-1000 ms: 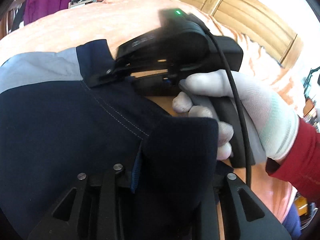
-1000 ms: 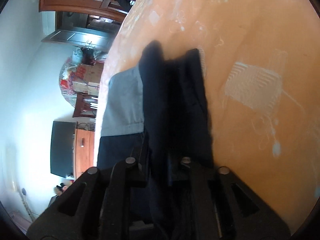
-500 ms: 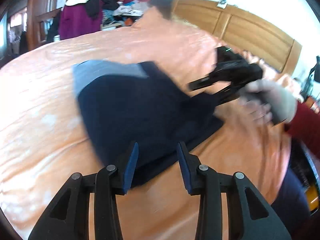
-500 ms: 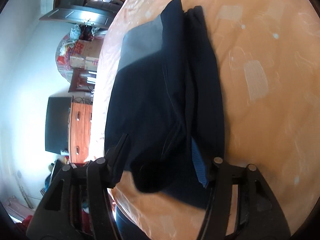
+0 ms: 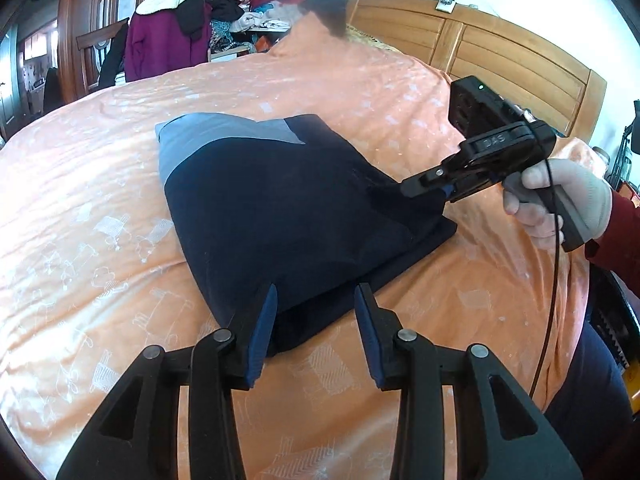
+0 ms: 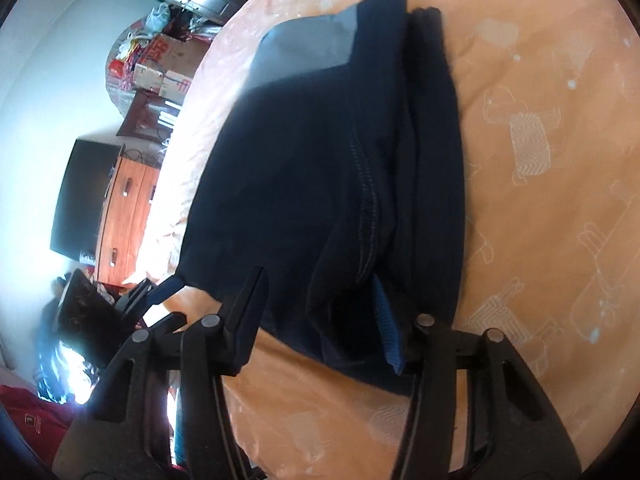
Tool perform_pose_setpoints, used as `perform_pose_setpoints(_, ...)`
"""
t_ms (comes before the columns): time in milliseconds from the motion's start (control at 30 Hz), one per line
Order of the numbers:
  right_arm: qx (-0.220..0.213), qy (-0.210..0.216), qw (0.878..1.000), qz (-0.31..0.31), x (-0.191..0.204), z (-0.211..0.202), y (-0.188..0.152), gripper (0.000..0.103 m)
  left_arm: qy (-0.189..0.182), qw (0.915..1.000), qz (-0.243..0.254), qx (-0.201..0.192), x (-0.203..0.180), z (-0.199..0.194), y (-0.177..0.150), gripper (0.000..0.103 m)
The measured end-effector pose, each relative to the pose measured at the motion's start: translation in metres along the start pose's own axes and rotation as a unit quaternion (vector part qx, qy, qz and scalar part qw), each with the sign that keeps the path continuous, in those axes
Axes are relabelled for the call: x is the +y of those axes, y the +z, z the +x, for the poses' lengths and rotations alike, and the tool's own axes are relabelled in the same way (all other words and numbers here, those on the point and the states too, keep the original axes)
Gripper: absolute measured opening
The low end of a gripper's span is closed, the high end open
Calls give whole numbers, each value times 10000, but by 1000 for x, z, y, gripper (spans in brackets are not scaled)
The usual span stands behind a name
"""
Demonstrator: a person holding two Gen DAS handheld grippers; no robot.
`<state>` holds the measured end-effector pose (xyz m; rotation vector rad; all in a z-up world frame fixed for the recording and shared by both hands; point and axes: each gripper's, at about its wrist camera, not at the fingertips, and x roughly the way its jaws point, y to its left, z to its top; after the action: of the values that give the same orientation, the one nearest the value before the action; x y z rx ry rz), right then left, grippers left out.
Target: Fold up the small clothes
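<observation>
The folded garment lies flat on the bed, near the middle of the orange cover. It is dark blue with a grey band at the far end. In the right wrist view the garment shows a stitched seam and several layers stacked along one side. The left claw is open and hangs just in front of the near edge of the garment, with nothing between its blue pads. The right claw is open too, wide apart, with the near corner of the garment lying between its fingers; I cannot tell if they touch the cloth. In the left wrist view the right claw reaches over the right corner of the garment, held by a hand in a white glove with a red sleeve. A wooden headboard stands behind the bed, and a pile of clothes sits at the far side.
</observation>
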<state>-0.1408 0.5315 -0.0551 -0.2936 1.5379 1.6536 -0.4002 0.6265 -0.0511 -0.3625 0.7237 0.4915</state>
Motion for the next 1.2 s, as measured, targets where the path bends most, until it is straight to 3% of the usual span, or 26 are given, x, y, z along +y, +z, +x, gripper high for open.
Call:
perform_pose_setpoints(67,82,10,10000,18,-4,11,-4,45,12,10000,-20,3,-3,0,-3,41)
perform_pose_setpoints(133,7,-516,9983,-253,-5,9,-14,1,59,10000,19,-4,-4,2,-5,41)
perform_pose_setpoints(300,-673,-410,9965,-282,0,-33,-35,0,53,10000,39,-11,-8,1,-8,41)
perform_pose_setpoints(400,-819,-430,9956,-165,-11,-44,-43,0,132,9999,85,-25,-9,-6,-14,41)
perform_pose_setpoints(500,-819,-329,9961,-46,-19,-41,-44,0,273,9994,196,35,-13,-6,-20,42)
perform_pose_setpoints(600,-647,238,9976,83,-23,-29,-42,4,434,9991,30,-24,-10,-11,-24,44)
perform_pose_setpoints(667,-704,259,9972,35,-21,-26,-41,6,445,9989,-157,-63,-2,-11,-28,46)
perform_pose_setpoints(733,-796,306,9963,-47,-17,-24,-37,16,470,9986,-231,22,3,-3,-29,46)
perform_pose_setpoints(867,-558,286,9978,-199,-10,0,-30,23,676,9971,-354,44,13,17,-22,46)
perform_pose_setpoints(900,-480,233,9984,-194,-11,7,-28,19,752,9963,-420,43,17,22,-20,46)
perform_pose_setpoints(933,-427,98,9988,-211,-11,13,-27,0,794,9956,-499,59,22,28,-17,48)
perform_pose_setpoints(1000,-446,-168,9986,-229,-9,13,-25,0,935,9936,-505,377,32,51,-16,49)
perform_pose_setpoints(1033,-544,-310,9975,-327,-4,5,-26,0,858,9934,-406,644,35,63,-15,43)
perform_pose_setpoints(1067,-760,-408,9954,-413,2,-14,-28,0,1035,9924,-142,647,30,62,-12,39)
perform_pose_setpoints(1100,-891,-419,9943,-408,2,-27,-30,0,1425,9872,430,568,16,51,-6,34)
perform_pose_setpoints(1200,-845,-360,9953,-297,-10,-36,-36,0,1563,9815,1056,325,-2,19,5,40)
